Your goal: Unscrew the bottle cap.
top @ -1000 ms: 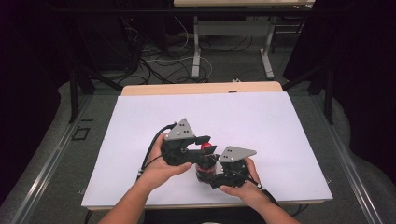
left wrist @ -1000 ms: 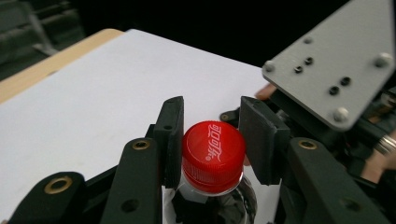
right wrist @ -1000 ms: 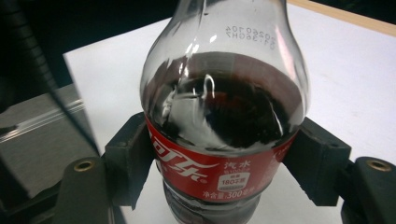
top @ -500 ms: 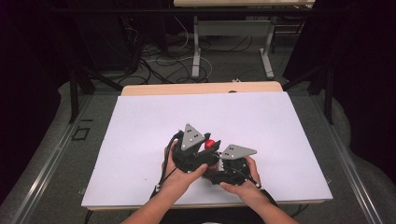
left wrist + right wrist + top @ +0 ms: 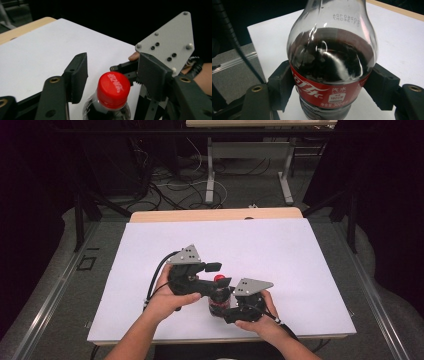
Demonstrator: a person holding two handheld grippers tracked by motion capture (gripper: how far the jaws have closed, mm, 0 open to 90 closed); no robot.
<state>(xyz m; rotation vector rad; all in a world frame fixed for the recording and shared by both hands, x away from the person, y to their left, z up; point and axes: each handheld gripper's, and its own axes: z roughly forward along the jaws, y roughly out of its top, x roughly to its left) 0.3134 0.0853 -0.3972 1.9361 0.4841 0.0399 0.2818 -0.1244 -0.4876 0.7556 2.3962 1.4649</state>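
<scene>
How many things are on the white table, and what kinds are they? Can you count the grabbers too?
Clear plastic cola bottle with dark drink and red label: 1
Round red screw cap on that bottle: 1
Black two-jaw grippers with grey plates, left gripper and right gripper: 2
White table: 1
Total: 5

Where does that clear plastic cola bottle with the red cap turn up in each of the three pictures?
High view: the clear plastic cola bottle with the red cap stands low in the middle, between the two hand-held grippers.
Left gripper view: bottom centre, its red cap between two open black jaws.
Right gripper view: centre, large, its red-labelled body clamped by black jaws.
Shared landmark: the white sheet covering the table.
</scene>
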